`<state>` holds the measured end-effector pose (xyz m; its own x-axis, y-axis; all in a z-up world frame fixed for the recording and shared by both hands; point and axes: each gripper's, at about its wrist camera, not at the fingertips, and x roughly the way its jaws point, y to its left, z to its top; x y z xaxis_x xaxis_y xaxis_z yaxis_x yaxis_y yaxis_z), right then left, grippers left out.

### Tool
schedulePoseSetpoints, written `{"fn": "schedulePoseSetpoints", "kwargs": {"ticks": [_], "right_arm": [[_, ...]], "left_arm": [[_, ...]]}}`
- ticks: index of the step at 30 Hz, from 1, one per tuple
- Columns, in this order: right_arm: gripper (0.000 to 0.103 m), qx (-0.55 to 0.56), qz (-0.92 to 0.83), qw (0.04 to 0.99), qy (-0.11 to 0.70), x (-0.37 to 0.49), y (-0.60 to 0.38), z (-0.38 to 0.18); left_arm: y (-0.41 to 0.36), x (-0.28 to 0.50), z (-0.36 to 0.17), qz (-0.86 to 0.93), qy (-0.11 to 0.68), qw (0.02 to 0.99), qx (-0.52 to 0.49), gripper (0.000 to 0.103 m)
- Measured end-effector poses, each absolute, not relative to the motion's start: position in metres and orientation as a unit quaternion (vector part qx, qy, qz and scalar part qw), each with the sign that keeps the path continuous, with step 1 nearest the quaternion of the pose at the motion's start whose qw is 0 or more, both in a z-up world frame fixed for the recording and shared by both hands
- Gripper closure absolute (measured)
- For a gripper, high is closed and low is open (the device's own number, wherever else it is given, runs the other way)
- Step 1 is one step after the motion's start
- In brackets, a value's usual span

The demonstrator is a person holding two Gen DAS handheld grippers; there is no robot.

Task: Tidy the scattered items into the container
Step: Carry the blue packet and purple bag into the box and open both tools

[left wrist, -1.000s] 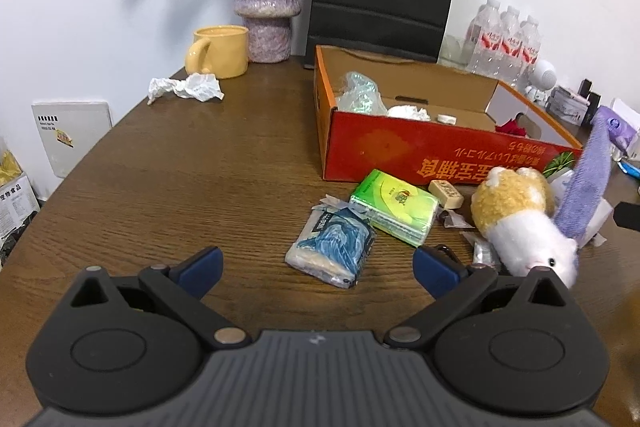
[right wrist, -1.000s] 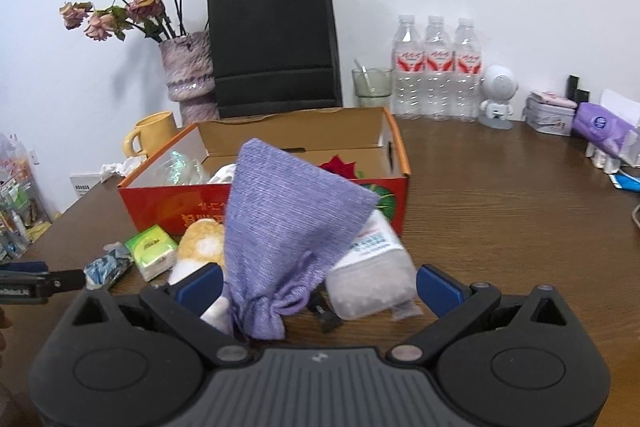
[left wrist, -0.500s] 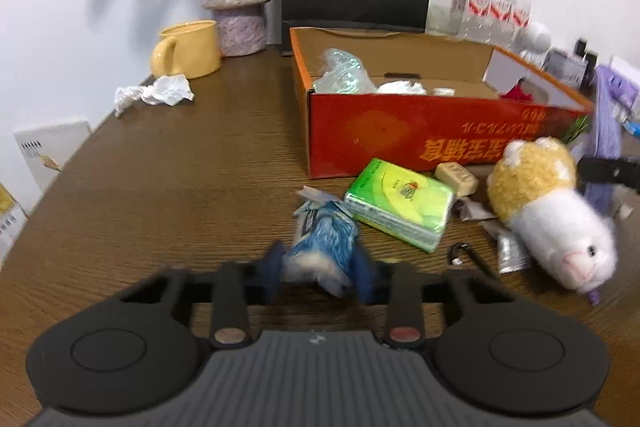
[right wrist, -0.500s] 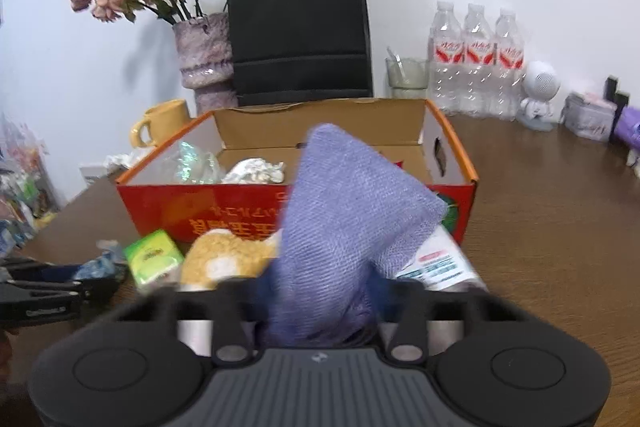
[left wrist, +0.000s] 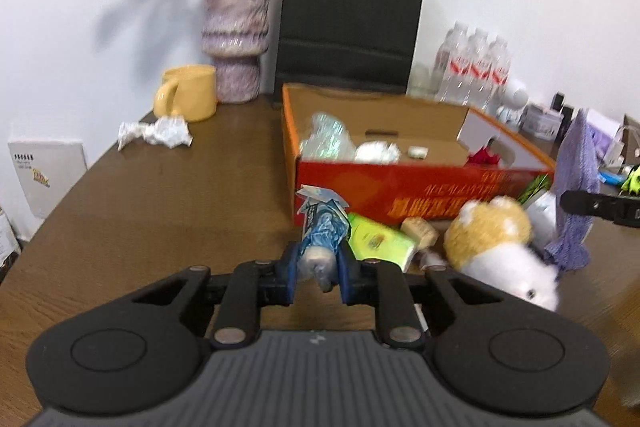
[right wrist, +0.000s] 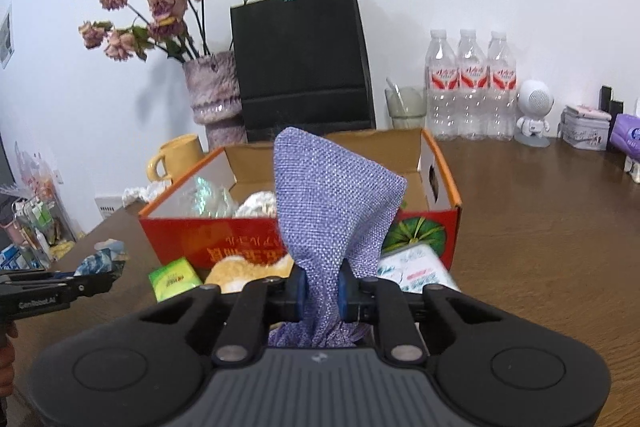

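Observation:
My left gripper (left wrist: 318,273) is shut on a blue tissue pack (left wrist: 323,227) and holds it lifted above the table, in front of the orange cardboard box (left wrist: 420,183). My right gripper (right wrist: 322,291) is shut on a purple cloth pouch (right wrist: 332,203), raised before the same box (right wrist: 440,163). On the table before the box lie a green tissue pack (left wrist: 378,241), a yellow and white plush toy (left wrist: 500,247) and a small beige block (left wrist: 420,231). A white wipes pack (right wrist: 416,267) lies by the box's right front corner. The box holds crumpled wrappers.
A crumpled white paper (left wrist: 158,133) and a yellow mug (left wrist: 188,93) sit at the far left. A vase with dried roses (left wrist: 234,35), a black paper bag (left wrist: 348,23) and three water bottles (right wrist: 472,83) stand along the back wall. Small items line the right edge.
Both grippers closed: the left on the blue tissue pack, the right on the purple pouch. Both have since lifted their items off the table.

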<state>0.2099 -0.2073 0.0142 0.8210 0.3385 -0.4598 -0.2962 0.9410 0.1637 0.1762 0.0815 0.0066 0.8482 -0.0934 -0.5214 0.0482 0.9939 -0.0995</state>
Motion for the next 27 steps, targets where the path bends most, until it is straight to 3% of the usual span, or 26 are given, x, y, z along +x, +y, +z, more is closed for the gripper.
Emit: {"fn": "schedulePoseSetpoints", "kwargs": {"ticks": [16, 27], "right_arm": [[0.088, 0.059, 0.180, 0.967, 0.172, 0.280, -0.198, 0.071], [0.088, 0.047, 0.211, 0.946, 0.243, 0.370, -0.156, 0.029]], "left_arm": [[0.042, 0.255, 0.059, -0.086, 0.202, 0.973, -0.071, 0.083], [0.040, 0.342, 0.021, -0.078, 0.248, 0.961, -0.090, 0.083]]}}
